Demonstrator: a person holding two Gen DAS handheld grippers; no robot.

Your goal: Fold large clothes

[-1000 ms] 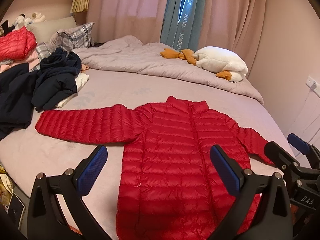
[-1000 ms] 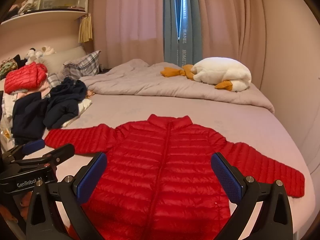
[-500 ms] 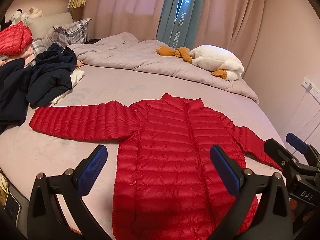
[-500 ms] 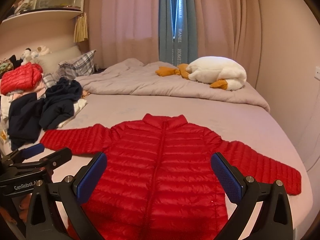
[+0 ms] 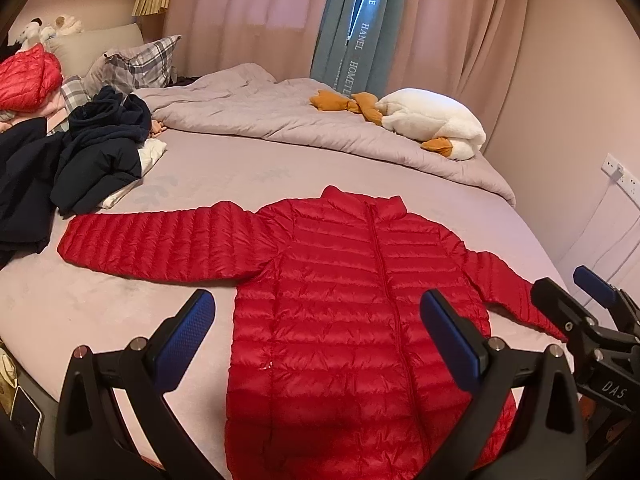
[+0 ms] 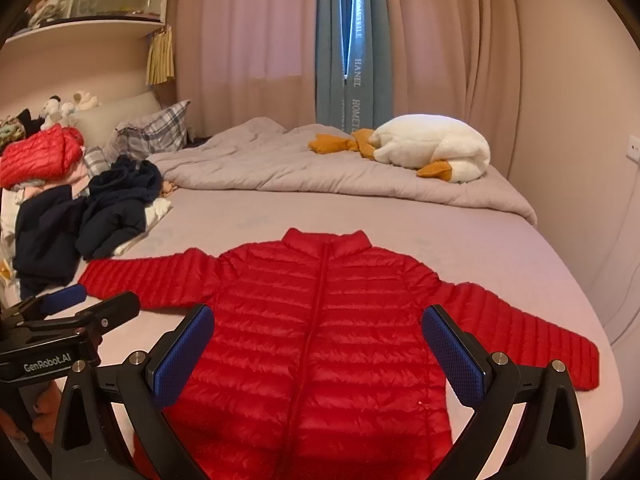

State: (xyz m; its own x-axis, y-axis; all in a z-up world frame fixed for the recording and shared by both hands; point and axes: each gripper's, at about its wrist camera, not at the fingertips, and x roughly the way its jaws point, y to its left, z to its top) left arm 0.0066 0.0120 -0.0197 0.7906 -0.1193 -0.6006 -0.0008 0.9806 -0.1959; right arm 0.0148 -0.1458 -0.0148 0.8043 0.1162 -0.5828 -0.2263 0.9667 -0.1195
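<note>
a red jacket (image 5: 344, 304) lies flat and zipped on the bed (image 5: 224, 176), collar away from the cameras, both sleeves spread out to the sides. the left gripper (image 5: 316, 332) hangs above the jacket's lower left part with its jaws spread wide and nothing between the blue pads (image 5: 182, 336). the right gripper (image 6: 318, 348) hangs above the jacket's lower middle, jaws equally wide, holding nothing.

the left wrist view shows the whole left sleeve of the jacket, while the right sleeve's cuff is hidden behind the right gripper (image 5: 592, 312) at the edge. the right wrist view shows that right sleeve in full to the cuff, and the left gripper (image 6: 68, 312) sits in front of the left cuff.

beyond the jacket's collar a rumpled duvet (image 6: 312, 168) carries a white goose toy (image 6: 432, 148). past the left sleeve is a heap of dark clothes (image 5: 92, 156), and further a folded red jacket (image 6: 40, 154). only the right wrist view shows the shelf (image 6: 92, 20) above that heap; only the left wrist view shows the wall socket (image 5: 618, 172) on the jacket's right.
</note>
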